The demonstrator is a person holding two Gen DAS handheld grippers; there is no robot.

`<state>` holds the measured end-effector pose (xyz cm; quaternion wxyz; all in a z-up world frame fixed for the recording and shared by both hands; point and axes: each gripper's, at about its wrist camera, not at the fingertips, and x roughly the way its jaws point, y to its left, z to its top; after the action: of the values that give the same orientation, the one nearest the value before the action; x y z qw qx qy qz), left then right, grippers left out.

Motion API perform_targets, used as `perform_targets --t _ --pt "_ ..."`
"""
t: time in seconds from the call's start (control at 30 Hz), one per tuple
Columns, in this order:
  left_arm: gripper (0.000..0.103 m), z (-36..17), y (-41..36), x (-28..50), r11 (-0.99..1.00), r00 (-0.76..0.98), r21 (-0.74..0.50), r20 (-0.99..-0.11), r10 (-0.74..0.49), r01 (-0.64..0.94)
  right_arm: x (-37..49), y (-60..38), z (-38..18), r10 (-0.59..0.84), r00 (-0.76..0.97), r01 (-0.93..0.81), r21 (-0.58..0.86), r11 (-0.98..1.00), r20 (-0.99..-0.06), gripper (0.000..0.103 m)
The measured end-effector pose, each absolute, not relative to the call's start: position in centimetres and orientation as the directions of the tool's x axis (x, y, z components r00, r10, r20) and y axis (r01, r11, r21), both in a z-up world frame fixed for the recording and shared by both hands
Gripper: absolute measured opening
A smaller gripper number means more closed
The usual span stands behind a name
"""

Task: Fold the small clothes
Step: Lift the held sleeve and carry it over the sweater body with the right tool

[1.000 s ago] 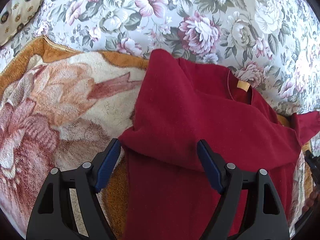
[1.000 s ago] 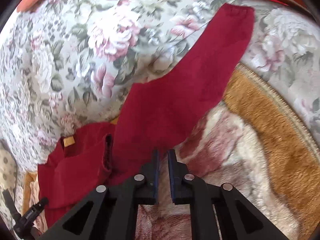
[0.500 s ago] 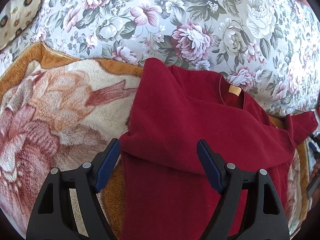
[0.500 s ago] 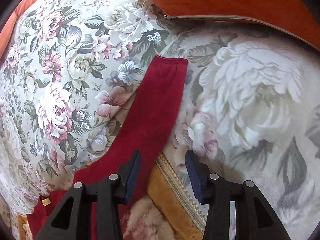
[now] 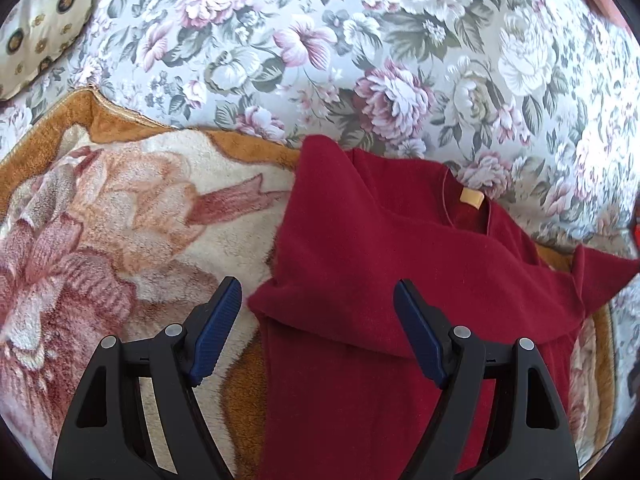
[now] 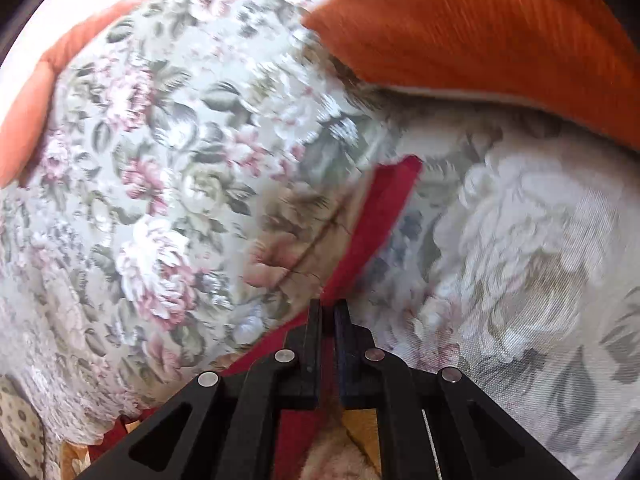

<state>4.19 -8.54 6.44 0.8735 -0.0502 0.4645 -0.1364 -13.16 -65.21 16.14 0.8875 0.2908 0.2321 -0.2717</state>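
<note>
A dark red long-sleeved top (image 5: pixel 380 264) lies on a fleecy blanket, its neck with a yellow label (image 5: pixel 471 199) pointing to the far side. One sleeve is folded across the chest. My left gripper (image 5: pixel 318 320) hovers open over the near edge of that fold, its blue pads apart and touching nothing. The other sleeve (image 6: pixel 380 208) stretches out over the flowered cover in the right wrist view. My right gripper (image 6: pixel 328 312) is shut on the red sleeve, which runs away from the fingertips to its cuff.
The beige and orange fleece blanket (image 5: pixel 120 220) lies on a flowered bedcover (image 5: pixel 360 40). A patterned cushion (image 5: pixel 36 28) sits at the far left. An orange pillow (image 6: pixel 480 28) lies beyond the sleeve's cuff.
My right gripper opened, travelled along the sleeve towards its cuff, and has shut on it. The left gripper stayed open over the top.
</note>
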Motion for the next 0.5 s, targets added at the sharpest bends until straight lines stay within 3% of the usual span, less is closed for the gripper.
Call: perform_targets --t 0.1,0.27,0.37,0.43,0.5 --pt "0.079 7.1 -7.1 4.5 0.956 0.543 -0.248 -0.786 -0.295 0.159 -13.0 -60.4 22.0 -0.303 0.829 0.494 0.363 0.79 -0.469 0.005" --pt "0.079 8.2 -3.3 5.1 0.942 0.577 -0.329 -0.757 -0.307 0.07 -9.5 -47.9 27.4 -0.119 0.896 0.226 0.209 0.951 -0.427 0.005" --pt "0.079 8.2 -1.5 5.5 0.926 0.586 -0.377 -0.745 -0.319 0.026 -5.7 -38.8 24.7 0.011 0.869 0.065 0.135 0.989 -0.494 0.005" --pt "0.079 8.1 -1.1 5.6 0.92 0.584 -0.391 -0.743 -0.326 0.017 -2.9 -33.9 20.2 0.127 0.817 -0.033 0.175 0.984 -0.562 0.005" --pt "0.079 8.0 -1.5 5.7 0.923 0.58 -0.384 -0.745 -0.329 0.031 0.3 -29.6 13.9 0.252 0.68 -0.088 0.264 0.96 -0.688 0.007"
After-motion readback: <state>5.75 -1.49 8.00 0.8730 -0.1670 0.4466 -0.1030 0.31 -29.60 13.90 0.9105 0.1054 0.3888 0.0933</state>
